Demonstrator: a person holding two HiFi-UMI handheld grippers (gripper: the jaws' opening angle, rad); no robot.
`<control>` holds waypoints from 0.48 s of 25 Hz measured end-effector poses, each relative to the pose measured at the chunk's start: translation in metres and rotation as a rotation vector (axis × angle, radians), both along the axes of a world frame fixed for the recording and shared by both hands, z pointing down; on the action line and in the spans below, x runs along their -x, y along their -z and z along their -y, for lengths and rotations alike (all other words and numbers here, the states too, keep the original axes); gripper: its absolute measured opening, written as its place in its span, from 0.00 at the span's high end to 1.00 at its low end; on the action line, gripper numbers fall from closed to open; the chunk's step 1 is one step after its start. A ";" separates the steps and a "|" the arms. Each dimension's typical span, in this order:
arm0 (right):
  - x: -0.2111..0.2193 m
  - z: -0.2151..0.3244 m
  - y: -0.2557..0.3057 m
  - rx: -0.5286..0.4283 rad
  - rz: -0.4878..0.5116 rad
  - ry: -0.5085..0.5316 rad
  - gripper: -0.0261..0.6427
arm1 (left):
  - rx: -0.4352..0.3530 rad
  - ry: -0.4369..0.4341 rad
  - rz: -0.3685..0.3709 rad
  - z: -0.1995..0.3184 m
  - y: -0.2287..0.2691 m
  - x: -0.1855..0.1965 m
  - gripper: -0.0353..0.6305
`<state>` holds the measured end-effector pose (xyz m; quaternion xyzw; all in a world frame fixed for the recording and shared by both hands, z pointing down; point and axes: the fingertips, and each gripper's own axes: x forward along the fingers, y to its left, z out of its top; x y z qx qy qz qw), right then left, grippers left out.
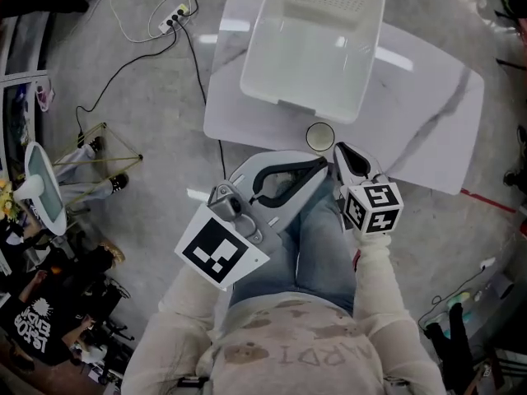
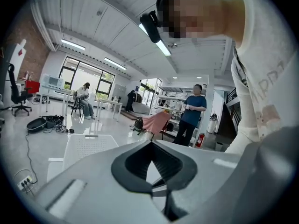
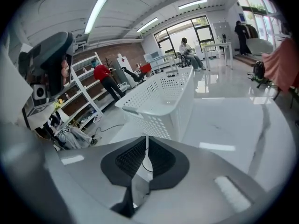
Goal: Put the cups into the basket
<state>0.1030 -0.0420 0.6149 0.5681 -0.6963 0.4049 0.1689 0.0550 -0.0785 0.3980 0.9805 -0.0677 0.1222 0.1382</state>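
A small cup (image 1: 320, 137) with a dark rim and pale inside stands upright at the front edge of the white table (image 1: 428, 113). Behind it sits the empty white perforated basket (image 1: 317, 44), which also shows in the left gripper view (image 2: 86, 148) and the right gripper view (image 3: 163, 97). My left gripper (image 1: 323, 168) is shut and empty, held low over the person's lap, its tips just short of the cup. My right gripper (image 1: 339, 150) is also shut and empty, its tips close to the cup's right side. The cup is hidden in both gripper views, where the jaw tips meet (image 2: 152, 142) (image 3: 146, 137).
A black cable (image 1: 198, 64) and power strip (image 1: 174, 16) lie on the floor left of the table. A floor fan (image 1: 41, 188) and clutter stand at the far left. People (image 2: 189, 113) and shelves (image 3: 79, 101) are in the room beyond.
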 end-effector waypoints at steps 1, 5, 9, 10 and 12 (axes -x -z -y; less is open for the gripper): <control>-0.002 -0.001 -0.011 0.020 -0.005 -0.010 0.89 | 0.004 -0.007 0.007 -0.001 -0.007 0.000 0.95; -0.010 -0.007 -0.048 0.106 -0.017 -0.065 0.87 | 0.004 -0.038 0.035 -0.007 -0.030 -0.002 0.95; -0.013 -0.009 -0.073 0.174 -0.020 -0.096 0.85 | 0.014 -0.038 0.036 -0.008 -0.043 -0.002 0.95; -0.013 -0.009 -0.080 0.191 -0.019 -0.101 0.85 | 0.018 -0.035 0.034 -0.008 -0.045 -0.002 0.95; -0.012 -0.008 -0.091 0.223 -0.019 -0.112 0.84 | 0.022 -0.028 0.033 -0.008 -0.050 -0.001 0.95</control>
